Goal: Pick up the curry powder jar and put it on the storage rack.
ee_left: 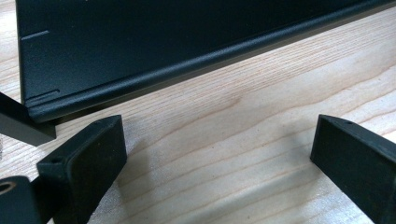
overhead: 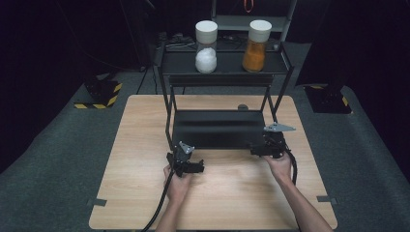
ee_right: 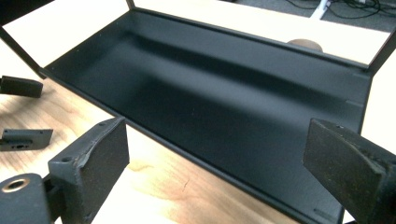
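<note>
Matte black metal shelf [ee_right: 224, 93], rolled front lip; pale grained wood table [ee_left: 243, 140].

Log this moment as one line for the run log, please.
left gripper: open, above bare table | right gripper: open, at front right corner of rack's lower shelf | two jars: top shelf, untouched
</note>
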Motion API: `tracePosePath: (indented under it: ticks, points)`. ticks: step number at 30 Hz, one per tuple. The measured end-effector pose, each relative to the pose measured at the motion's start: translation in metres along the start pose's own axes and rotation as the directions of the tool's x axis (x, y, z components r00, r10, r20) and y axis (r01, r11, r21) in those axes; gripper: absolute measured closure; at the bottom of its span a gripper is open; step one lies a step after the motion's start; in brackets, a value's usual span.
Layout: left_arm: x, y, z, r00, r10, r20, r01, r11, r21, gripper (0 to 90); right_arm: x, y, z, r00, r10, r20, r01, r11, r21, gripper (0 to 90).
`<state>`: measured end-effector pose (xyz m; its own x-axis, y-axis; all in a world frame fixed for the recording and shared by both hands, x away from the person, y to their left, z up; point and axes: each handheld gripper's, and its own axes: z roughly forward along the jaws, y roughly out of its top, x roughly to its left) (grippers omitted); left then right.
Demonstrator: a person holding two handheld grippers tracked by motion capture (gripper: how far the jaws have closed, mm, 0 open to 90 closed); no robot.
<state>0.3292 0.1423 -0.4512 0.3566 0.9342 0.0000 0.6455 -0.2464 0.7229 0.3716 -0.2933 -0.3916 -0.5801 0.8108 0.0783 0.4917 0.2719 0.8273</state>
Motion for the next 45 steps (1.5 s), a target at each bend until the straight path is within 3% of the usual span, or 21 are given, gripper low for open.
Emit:
tracePosePath:
  ticks: [16, 45]
  points:
    - [0.000, 0.000, 0.000, 1.0000, 0.000, 0.000, 0.000, 1.0000, 0.000, 3.3, 0.007, -0.020, 0.014, 0.9999, 0.013, 0.008, -0.013, 0.999, 0.045, 6.1]
    - [0.000, 0.000, 0.000, 1.0000, 0.000, 0.000, 0.000, 1.0000, 0.001, 3.3, 0.017, -0.048, 0.033, 0.9945, 0.039, 0.097, -0.051, 0.992, 0.118, 5.5]
